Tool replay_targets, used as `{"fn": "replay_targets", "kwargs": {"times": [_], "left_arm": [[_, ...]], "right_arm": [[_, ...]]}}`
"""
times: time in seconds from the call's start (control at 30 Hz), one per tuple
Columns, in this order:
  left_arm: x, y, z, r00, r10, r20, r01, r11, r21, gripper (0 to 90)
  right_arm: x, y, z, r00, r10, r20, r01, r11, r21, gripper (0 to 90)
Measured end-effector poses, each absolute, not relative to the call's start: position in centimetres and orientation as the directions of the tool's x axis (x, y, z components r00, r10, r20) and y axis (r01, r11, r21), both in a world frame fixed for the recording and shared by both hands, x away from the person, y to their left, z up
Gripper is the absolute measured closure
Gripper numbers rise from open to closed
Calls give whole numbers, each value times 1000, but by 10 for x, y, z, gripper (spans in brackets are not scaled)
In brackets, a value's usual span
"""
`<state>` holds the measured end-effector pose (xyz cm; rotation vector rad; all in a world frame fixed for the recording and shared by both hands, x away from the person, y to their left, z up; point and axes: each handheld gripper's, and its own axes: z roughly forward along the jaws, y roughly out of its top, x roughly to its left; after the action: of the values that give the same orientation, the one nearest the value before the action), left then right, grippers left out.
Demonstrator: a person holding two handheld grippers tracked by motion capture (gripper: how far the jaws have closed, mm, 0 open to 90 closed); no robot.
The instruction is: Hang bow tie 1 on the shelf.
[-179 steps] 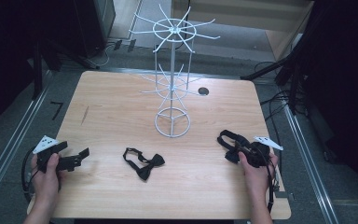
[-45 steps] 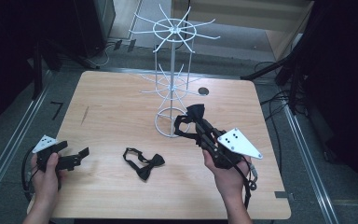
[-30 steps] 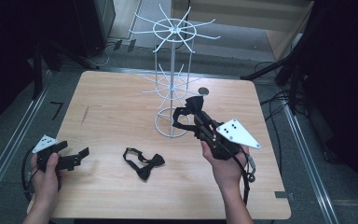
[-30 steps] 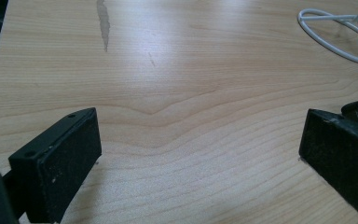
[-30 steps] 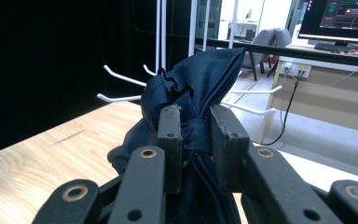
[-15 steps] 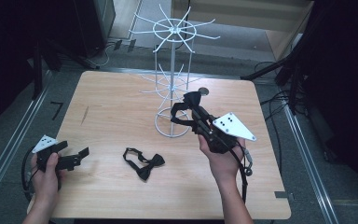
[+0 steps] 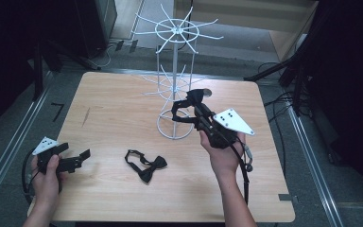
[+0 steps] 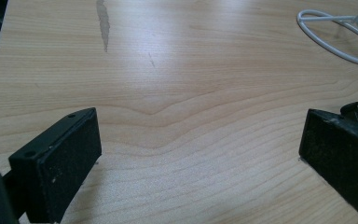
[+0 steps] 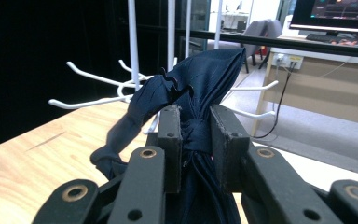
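On the wooden desk stands a white wire display rack, its round base near the desk's middle, toward 12 o'clock from the loose bow tie. The right tool is raised off the desk at about 3 o'clock of the rack's base, held in the person's right hand, with its grey three-cornered plate tilted on top. Its jaws are closed narrow on the knot of a dark navy bow tie; in the right gripper view the fabric bulges up above the two pads and a strap end droops to 8 o'clock. Behind the cloth the rack's white prongs fan out to 9 and 3 o'clock, just beyond the tie; whether cloth touches wire I cannot tell. In the high view this tie's strap hangs in a loop next to the rack's pole.

A second bow tie, black, lies flat on the desk at about 7 o'clock of the rack base, well apart from both tools.

The left tool rests low at the desk's 8 o'clock corner in the left hand. Its jaws stand wide with bare wood between the pads; in the left gripper view the black tie's strap peeks above the far pad at 3 o'clock, and the rack's base ring sits at 1 o'clock.
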<state>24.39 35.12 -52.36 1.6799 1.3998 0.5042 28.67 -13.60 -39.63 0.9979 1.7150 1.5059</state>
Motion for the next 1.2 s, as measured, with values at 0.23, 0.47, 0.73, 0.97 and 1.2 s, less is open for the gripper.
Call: {"fn": "replay_targets", "kwargs": {"times": [0.23, 0.47, 0.73, 0.97, 1.2], "left_arm": [[244, 351, -524, 286, 934, -215, 583, 9, 813, 0], [244, 351, -524, 287, 934, -214, 581, 8, 814, 0], [244, 351, -524, 287, 934, -214, 582, 8, 813, 0], [244, 351, -524, 289, 934, -208, 582, 1, 813, 0], [244, 351, -523, 287, 935, -211, 584, 4, 812, 0]], "right_arm": [[296, -131, -404, -496, 868, 17, 135, 58, 989, 762], [301, -126, -418, -477, 879, 18, 147, 59, 987, 762], [305, -124, -431, -451, 892, 28, 160, 50, 986, 758], [307, -125, -444, -430, 902, 36, 181, 47, 982, 757], [314, -124, -457, -420, 905, 69, 224, 30, 974, 756]]}}
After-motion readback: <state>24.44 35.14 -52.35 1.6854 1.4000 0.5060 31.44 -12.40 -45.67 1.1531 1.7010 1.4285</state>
